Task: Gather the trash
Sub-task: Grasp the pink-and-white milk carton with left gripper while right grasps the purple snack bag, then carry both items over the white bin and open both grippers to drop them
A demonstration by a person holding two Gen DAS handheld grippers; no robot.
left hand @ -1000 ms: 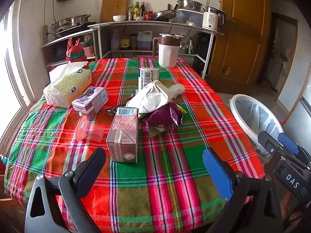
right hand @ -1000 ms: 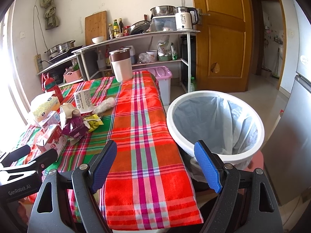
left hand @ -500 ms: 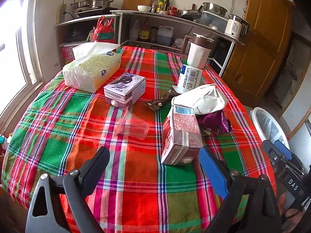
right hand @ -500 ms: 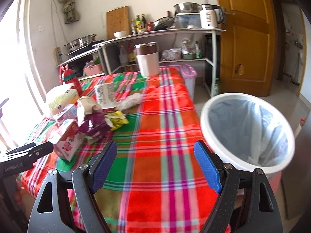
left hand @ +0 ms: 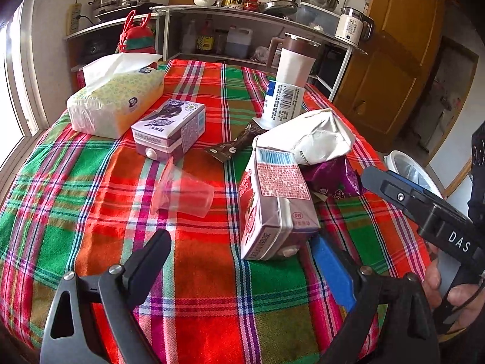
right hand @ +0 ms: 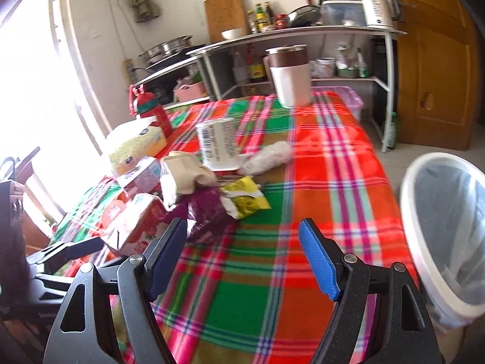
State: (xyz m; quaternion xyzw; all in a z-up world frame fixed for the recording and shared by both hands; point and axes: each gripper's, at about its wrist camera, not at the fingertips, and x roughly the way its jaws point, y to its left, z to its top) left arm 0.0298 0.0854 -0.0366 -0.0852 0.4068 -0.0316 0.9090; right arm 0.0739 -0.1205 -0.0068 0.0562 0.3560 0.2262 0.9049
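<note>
Trash lies on the plaid table (left hand: pixel 197 279): a pink milk carton (left hand: pixel 274 209), a clear plastic cup (left hand: pixel 182 195) on its side, a purple carton (left hand: pixel 169 129), a white bag (left hand: pixel 306 139), a purple wrapper (left hand: pixel 333 179), a brown wrapper (left hand: pixel 233 145) and a yellow wrapper (right hand: pixel 244 197). My left gripper (left hand: pixel 242 262) is open and empty, just in front of the pink carton. My right gripper (right hand: pixel 242 247) is open and empty over the table's near edge, with the purple wrapper (right hand: pixel 206 209) just beyond its left finger. A white bin (right hand: pixel 445 227) stands to the right.
A tissue pack (left hand: pixel 115 103), an upside-down white cup (left hand: pixel 282 104) and a white-and-brown jug (left hand: pixel 295 60) also stand on the table. Shelves with pots and bottles (left hand: pixel 242 3) line the back wall. A wooden door (right hand: pixel 433 60) is at the right.
My left gripper has moved forward and closer to the pink carton. My right gripper has swung left toward the trash pile, so the bin now sits at the right edge of its view.
</note>
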